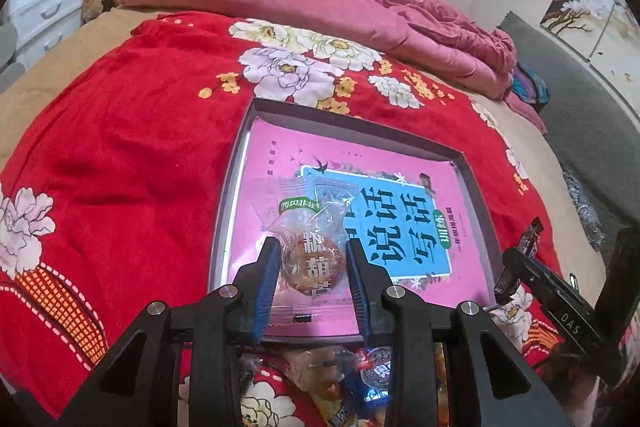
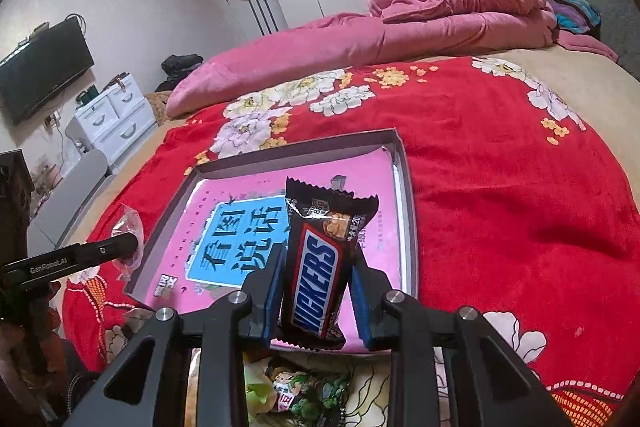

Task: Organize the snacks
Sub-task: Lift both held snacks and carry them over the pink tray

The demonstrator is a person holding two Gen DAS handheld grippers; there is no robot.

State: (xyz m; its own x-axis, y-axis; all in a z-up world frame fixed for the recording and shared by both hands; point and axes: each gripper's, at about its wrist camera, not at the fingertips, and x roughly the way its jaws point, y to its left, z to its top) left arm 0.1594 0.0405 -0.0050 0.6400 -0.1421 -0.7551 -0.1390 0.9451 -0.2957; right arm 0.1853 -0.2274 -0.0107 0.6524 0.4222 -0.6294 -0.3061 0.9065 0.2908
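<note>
A shallow grey box (image 1: 236, 163) (image 2: 408, 187) with a pink and blue book lining its bottom lies on the red flowered blanket. My left gripper (image 1: 312, 261) is shut on a clear-wrapped round candied snack (image 1: 310, 259), held above the box's near left part. My right gripper (image 2: 318, 265) is shut on a dark Snickers bar (image 2: 320, 267), upright over the box's near edge. In the left wrist view the right gripper (image 1: 520, 259) enters from the right with the bar's end showing. The right wrist view has the left gripper (image 2: 124, 247) at the left, its clear wrapper (image 2: 130, 223) sticking out.
Several loose snack packets (image 1: 352, 379) (image 2: 304, 391) lie on the blanket just in front of the box. A folded pink quilt (image 1: 320, 7) runs along the far side of the bed. White drawers (image 2: 116, 119) and a television (image 2: 44, 67) stand at the left wall.
</note>
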